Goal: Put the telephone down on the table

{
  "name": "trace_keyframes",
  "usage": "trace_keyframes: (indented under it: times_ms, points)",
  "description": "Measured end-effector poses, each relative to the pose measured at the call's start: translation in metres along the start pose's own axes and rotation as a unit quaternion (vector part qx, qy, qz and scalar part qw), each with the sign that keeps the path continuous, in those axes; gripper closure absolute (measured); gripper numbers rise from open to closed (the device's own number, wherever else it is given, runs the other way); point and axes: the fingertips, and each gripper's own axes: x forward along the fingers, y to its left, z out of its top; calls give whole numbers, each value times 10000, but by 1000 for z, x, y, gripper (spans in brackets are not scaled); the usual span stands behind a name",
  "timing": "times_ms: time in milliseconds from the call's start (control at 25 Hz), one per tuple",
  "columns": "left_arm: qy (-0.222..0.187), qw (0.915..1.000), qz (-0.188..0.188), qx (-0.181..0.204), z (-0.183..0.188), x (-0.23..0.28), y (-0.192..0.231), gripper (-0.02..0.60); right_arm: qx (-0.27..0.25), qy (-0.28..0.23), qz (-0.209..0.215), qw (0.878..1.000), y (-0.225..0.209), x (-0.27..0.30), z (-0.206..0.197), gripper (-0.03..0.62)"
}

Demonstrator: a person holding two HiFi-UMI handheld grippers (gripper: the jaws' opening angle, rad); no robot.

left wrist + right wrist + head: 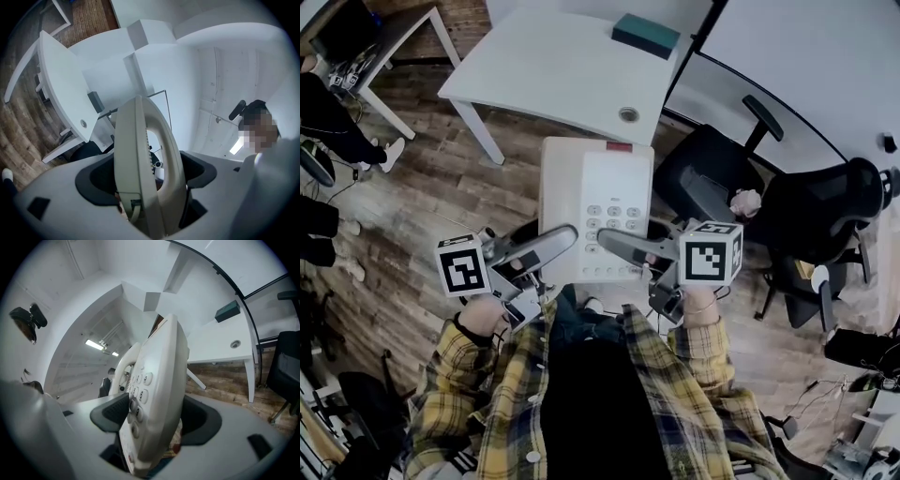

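A cream desk telephone (595, 211) with a keypad and its handset on the left is held in the air in front of the person, above the wooden floor. My left gripper (565, 236) clamps its left side at the handset (140, 168). My right gripper (611, 240) clamps its right side over the keypad (150, 404). Both are shut on the telephone (145, 178), which fills the middle of each gripper view. The white table (572, 70) stands just beyond the phone, apart from it.
A dark green box (646, 35) lies at the table's far right, and a round cable hole (628, 114) sits near its front edge. Black office chairs (741, 192) stand to the right. A person's legs (337, 131) are at far left.
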Motion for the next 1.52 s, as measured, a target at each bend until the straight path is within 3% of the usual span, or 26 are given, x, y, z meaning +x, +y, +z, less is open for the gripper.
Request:
trace_keyframes:
  times_ms: [440, 800, 1200, 1520]
  points:
    - [130, 9999, -25, -105, 133, 8, 76, 184, 127, -142, -97, 9998, -44, 96, 108, 290]
    - [300, 9994, -121, -110, 217, 7, 121, 184, 210, -306, -214, 9991, -67, 160, 172, 290]
    - [385, 9991, -161, -22, 284, -9, 157, 184, 7, -404, -196, 9990, -76, 224, 221, 290]
    - [353, 9992, -155, -143, 305, -20, 174, 184, 135, -291, -272, 9991, -81, 250, 230, 290]
